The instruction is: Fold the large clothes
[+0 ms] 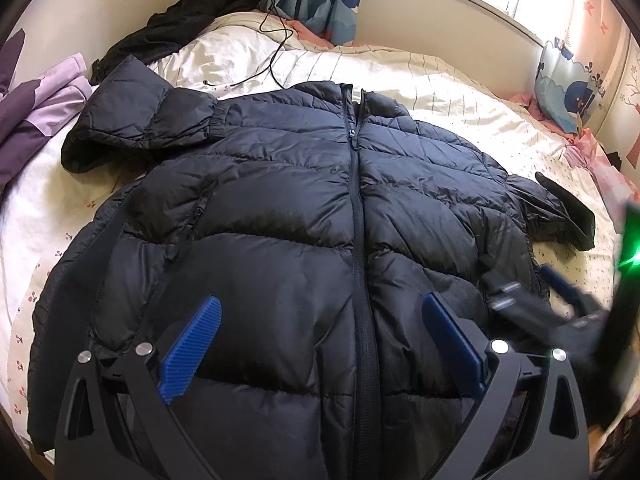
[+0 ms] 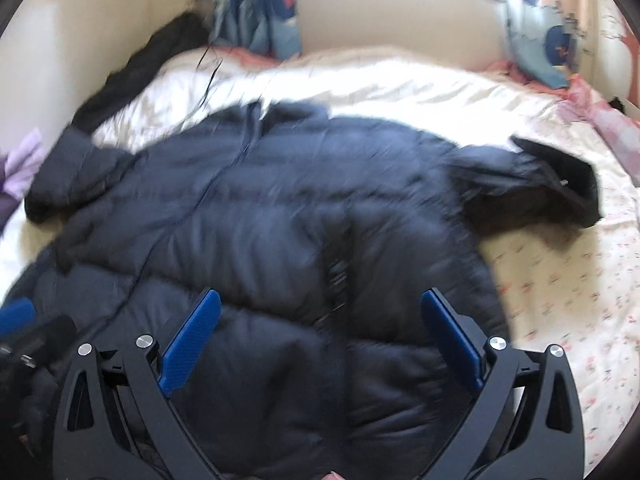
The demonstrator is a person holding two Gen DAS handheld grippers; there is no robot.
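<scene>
Left wrist view: the jacket (image 1: 320, 200) lies face up and zipped on the bed (image 1: 460, 92), collar at the far end, hem nearest the camera. The left hand-held gripper (image 1: 320, 336) hangs over the near hem with its blue fingers spread wide, holding nothing; the zip (image 1: 358, 216) runs up between them. The left sleeve (image 1: 136, 120) is bent back on itself at the far left. The right sleeve (image 1: 560, 208) trails off to the right. The right hand-held gripper (image 1: 532, 300) shows blurred at the near right edge of the jacket.

Right wrist view: this picture is smeared, so that gripper seems to be in motion. Its fingers are also spread and empty, over the right half of the jacket. The right sleeve, with its cuff (image 2: 560, 176), lies far right on the bed.

A sound start, I judge, is to bring each sleeve flat across the chest. Pinch the cuff rather than the puffy padding, which is slippery and springs back, and press the air out before folding the body.
</scene>
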